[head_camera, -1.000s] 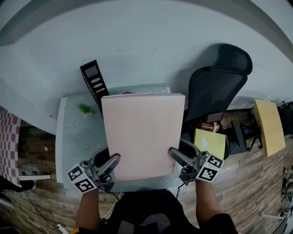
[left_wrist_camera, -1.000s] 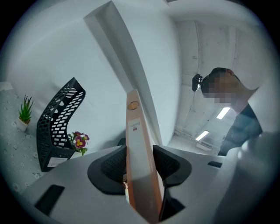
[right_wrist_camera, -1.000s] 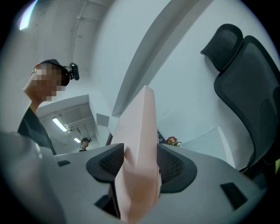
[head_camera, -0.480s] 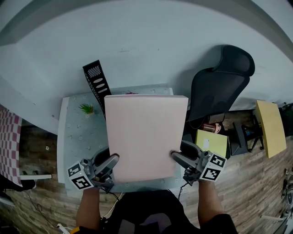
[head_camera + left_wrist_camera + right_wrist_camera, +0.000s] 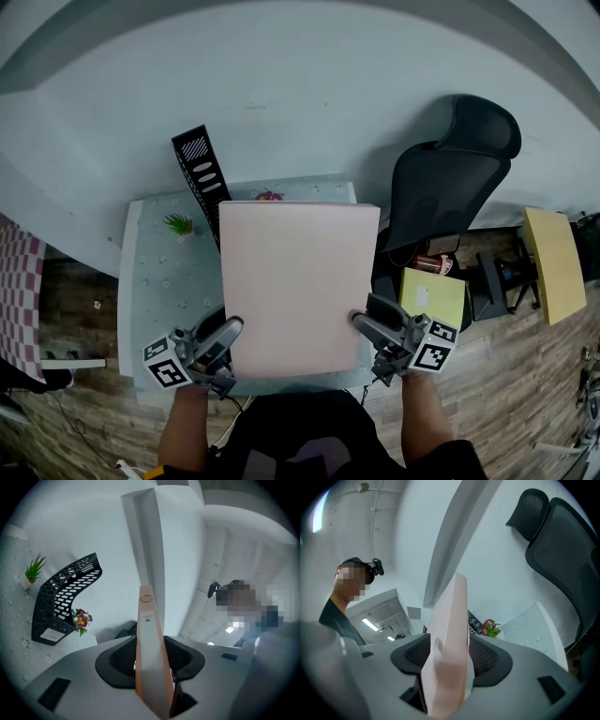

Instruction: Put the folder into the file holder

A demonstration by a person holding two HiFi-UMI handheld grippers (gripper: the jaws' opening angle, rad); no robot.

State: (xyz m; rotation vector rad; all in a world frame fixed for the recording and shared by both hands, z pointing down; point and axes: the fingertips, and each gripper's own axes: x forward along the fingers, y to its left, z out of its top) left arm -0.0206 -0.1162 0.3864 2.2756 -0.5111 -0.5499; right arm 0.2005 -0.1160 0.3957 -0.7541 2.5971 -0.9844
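The pale speckled table (image 5: 155, 281) filled the middle of the head view, with a black high-backed office chair (image 5: 450, 178) crowding its right side and a yellow box (image 5: 433, 296) below that. A large pale-pink folder (image 5: 295, 286) was held up over the table and hid most of it. Only a strip of table lay open on the left. The folder's far left corner sat just beside the black perforated file holder (image 5: 199, 173) at the back. A small green potted plant (image 5: 178, 225) stood left of the holder, and tiny flowers (image 5: 269, 196) peeked over the folder's far edge. The left gripper (image 5: 228, 330) pinched the folder's near left corner. The right gripper (image 5: 361, 323) had the near right corner between its opening jaws. A small spine label (image 5: 146, 617) was too tiny to read.
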